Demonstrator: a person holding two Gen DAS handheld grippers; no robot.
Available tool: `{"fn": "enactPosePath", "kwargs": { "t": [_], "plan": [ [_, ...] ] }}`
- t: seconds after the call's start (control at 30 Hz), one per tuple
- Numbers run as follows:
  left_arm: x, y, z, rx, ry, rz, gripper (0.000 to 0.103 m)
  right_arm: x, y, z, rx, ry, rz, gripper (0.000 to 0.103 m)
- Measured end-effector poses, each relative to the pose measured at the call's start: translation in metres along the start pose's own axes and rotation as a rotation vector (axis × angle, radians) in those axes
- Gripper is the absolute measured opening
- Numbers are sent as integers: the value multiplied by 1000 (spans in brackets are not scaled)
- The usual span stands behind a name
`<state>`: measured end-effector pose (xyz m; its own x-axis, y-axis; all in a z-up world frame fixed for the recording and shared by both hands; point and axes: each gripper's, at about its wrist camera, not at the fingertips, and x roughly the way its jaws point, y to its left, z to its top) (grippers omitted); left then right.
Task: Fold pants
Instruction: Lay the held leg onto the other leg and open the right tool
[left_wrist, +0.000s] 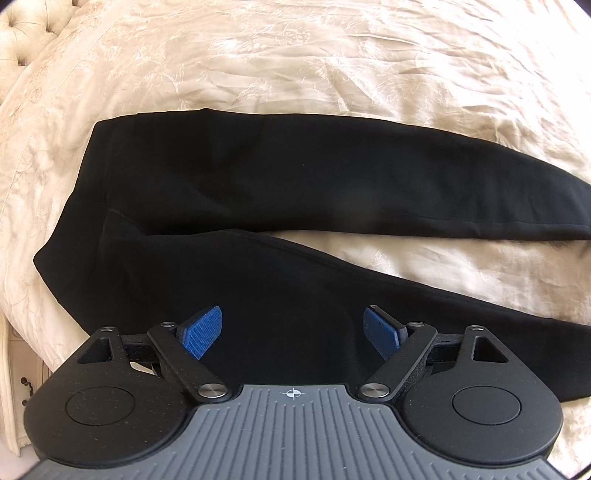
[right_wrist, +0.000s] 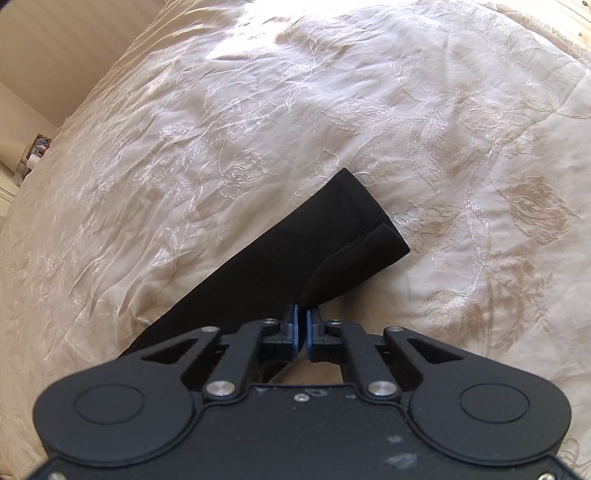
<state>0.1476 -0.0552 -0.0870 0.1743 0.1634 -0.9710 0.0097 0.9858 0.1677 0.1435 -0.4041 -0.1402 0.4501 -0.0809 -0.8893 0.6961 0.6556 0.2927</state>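
Black pants (left_wrist: 258, 192) lie spread on a cream bedspread, waist at the left, both legs running right and splayed apart. My left gripper (left_wrist: 293, 326) hovers over the near leg close to the seat, its blue pads (left_wrist: 201, 332) wide apart and touching nothing. In the right wrist view one pant leg (right_wrist: 295, 251) ends in a hem at the upper right. My right gripper (right_wrist: 303, 325) is shut on the near edge of that leg close to the hem, pinching a fold of black fabric between its blue pads.
The embroidered cream bedspread (right_wrist: 443, 129) covers the whole bed. A tufted headboard (left_wrist: 22, 33) shows at the upper left, and a pale bedside cabinet (left_wrist: 18, 387) stands below the bed's left edge. A wall and small items (right_wrist: 35, 155) lie beyond the bed's far side.
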Motion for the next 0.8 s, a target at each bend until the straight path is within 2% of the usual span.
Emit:
{"fn": "enactPosePath", "kwargs": {
  "t": [0.2,0.43,0.6,0.8],
  "plan": [
    [-2,0,-6,26,-7,-19,84,-30,-24,-32,0,7,-40,5],
    [-6,3,-17,57,-15,-38,84,-34,-48,-58,21,42,-74,5],
    [-8,5,-23,92,-42,-39,84,-48,-52,-59,69,23,-65,19],
    [-8,20,-24,143,-74,-51,84,-85,-57,-80,89,-34,-76,21]
  ]
}}
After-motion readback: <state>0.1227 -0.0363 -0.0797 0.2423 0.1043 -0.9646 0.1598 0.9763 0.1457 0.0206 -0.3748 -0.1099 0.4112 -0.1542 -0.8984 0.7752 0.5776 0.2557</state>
